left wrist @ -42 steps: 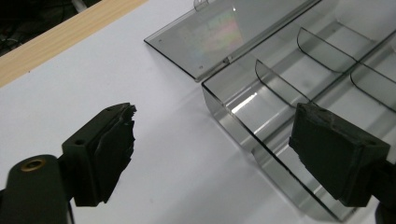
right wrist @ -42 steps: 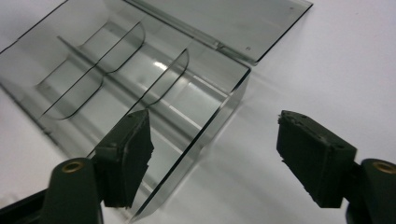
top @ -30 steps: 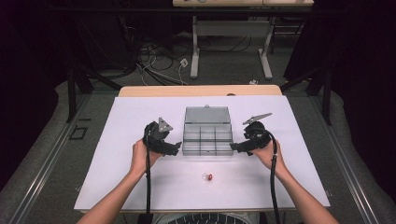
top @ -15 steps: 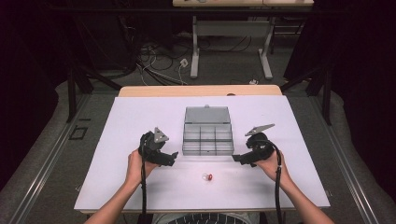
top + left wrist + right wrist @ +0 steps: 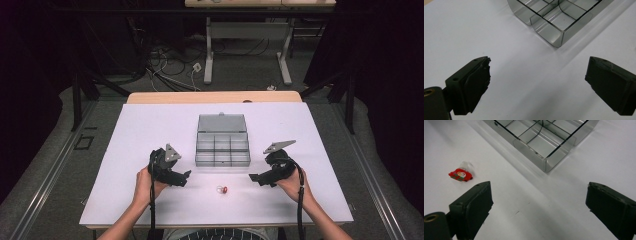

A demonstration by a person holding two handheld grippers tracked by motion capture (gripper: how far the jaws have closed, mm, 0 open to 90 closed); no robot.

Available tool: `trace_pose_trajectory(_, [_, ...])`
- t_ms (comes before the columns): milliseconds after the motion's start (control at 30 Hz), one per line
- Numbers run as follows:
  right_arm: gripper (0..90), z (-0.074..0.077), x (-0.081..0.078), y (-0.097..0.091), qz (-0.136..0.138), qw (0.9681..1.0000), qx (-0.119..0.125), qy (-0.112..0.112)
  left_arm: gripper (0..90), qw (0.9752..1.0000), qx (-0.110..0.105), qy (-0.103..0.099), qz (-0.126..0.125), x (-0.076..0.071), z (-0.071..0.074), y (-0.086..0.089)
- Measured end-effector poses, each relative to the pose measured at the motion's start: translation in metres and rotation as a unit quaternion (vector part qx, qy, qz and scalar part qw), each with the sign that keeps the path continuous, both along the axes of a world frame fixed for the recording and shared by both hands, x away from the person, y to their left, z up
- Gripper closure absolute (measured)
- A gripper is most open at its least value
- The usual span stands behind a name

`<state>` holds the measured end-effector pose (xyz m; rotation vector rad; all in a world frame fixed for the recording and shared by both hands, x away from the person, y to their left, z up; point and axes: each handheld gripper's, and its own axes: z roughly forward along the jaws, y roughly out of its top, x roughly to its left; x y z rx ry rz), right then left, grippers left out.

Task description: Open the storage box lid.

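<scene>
- The counter (image 5: 150, 130), covered in white, stretched wide across the room with a strip of bare wood showing along its far edge.
- A clear compartment box (image 5: 222, 147) sat near the middle of the counter, its lid laid open toward the far side and its divided cells facing up; in both gripper views a near corner of the box (image 5: 559, 27) (image 5: 544, 147) stood just ahead of the jaws.
- The left gripper (image 5: 186, 176), held in the person's left hand (image 5: 145, 184), hovered low over the counter to the near left of the box; its jaws stood spread wide, with bare white surface between them.
- The right gripper (image 5: 254, 178), in the right hand (image 5: 295, 185), mirrored it to the near right of the box; its jaws had just been opening further and stood wide apart, nothing between them.
- A small red figure charm (image 5: 223, 189) with a clear loop lay on the counter between the two grippers, on the near side of the box and apart from it; from the right gripper view the charm (image 5: 461, 174) lay just beyond one jaw, untouched.
</scene>
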<state>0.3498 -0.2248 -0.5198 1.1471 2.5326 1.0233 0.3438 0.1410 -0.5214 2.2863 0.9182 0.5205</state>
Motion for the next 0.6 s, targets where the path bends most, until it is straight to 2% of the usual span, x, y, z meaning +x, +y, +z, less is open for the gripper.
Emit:
trace_pose_trajectory(67, [6.2, 0.001, -0.002, 0.000, 0.005, 1.0000, -0.002, 0.004, 5.5, 1.0000, -0.003, -0.002, -0.002, -0.001, -0.001, 0.000])
trace_pose_trajectory(133, [6.0, 0.000, -0.003, 0.000, 0.004, 1.0000, 0.003, -0.001, 5.5, 1.0000, -0.005, -0.003, -0.005, -0.003, 0.000, -0.001])
trace_pose_trajectory(167, [5.7, -0.001, -0.004, 0.000, 0.004, 0.9998, 0.014, -0.011, 5.5, 1.0000, -0.005, -0.003, -0.007, -0.003, 0.000, -0.001])
trace_pose_trajectory(200, [5.5, 0.001, -0.005, -0.001, 0.009, 1.0000, 0.003, -0.002, 5.4, 0.9999, -0.004, -0.003, -0.010, -0.004, 0.000, -0.001])
trace_pose_trajectory(267, [5.5, 0.002, -0.006, -0.001, 0.010, 0.9999, -0.001, 0.000, 5.2, 0.9999, -0.004, -0.005, -0.011, -0.005, 0.000, -0.002])
trace_pose_trajectory(300, [5.5, 0.000, -0.006, -0.001, 0.013, 0.9999, 0.004, -0.004, 5.2, 0.9999, -0.003, -0.005, -0.012, -0.005, -0.001, -0.002])
trace_pose_trajectory(333, [5.5, 0.001, -0.006, -0.002, 0.017, 0.9999, -0.002, -0.002, 5.2, 0.9999, -0.005, -0.003, -0.013, -0.006, -0.001, -0.003])
trace_pose_trajectory(433, [5.2, 0.001, -0.008, -0.002, 0.017, 0.9999, -0.001, -0.001, 5.1, 0.9998, -0.002, 0.002, -0.018, -0.009, -0.001, -0.003])
trace_pose_trajectory(467, [5.1, 0.001, -0.008, -0.002, 0.015, 0.9998, 0.004, -0.009, 5.1, 0.9998, -0.004, -0.003, -0.017, -0.009, -0.002, -0.004])
trace_pose_trajectory(600, [5.0, 0.002, -0.010, -0.002, 0.015, 0.9998, 0.006, -0.012, 5.0, 0.9998, -0.003, -0.005, -0.020, -0.011, -0.002, -0.005])
